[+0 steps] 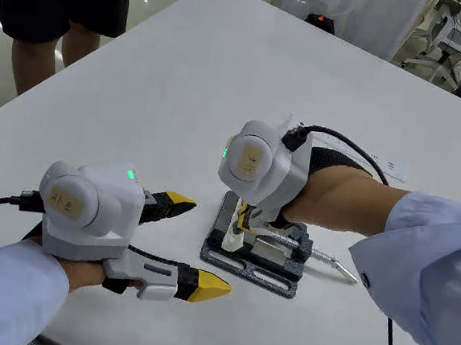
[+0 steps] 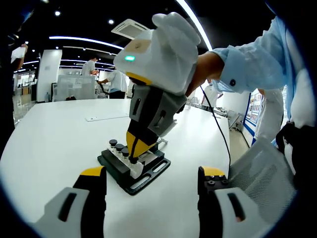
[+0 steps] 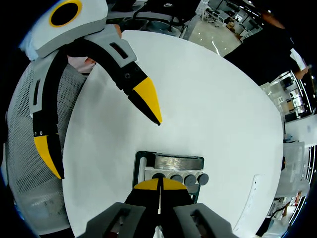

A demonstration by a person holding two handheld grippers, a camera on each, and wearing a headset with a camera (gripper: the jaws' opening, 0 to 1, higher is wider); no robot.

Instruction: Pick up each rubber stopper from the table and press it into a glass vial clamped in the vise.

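A small black vise [image 1: 249,259] sits on the white table and clamps a row of glass vials [image 3: 163,174], several with dark rubber stoppers [image 3: 189,179] in their mouths. My right gripper [image 3: 159,187] is shut and points down, its yellow tips resting on the stopper [image 2: 132,159] at the end of the row. In the head view the right gripper [image 1: 245,221] stands over the vise's left end. My left gripper [image 1: 196,244] hovers open and holds nothing, left of the vise; its jaws frame the vise [image 2: 133,171] from a short distance.
A paper sheet [image 1: 377,157] lies beyond the vise, and the vise's screw handle [image 1: 331,264] sticks out to the right. A person [image 1: 63,12] stands at the table's far left corner. Cables trail from both grippers. Bare tabletop [image 1: 165,94] surrounds the vise.
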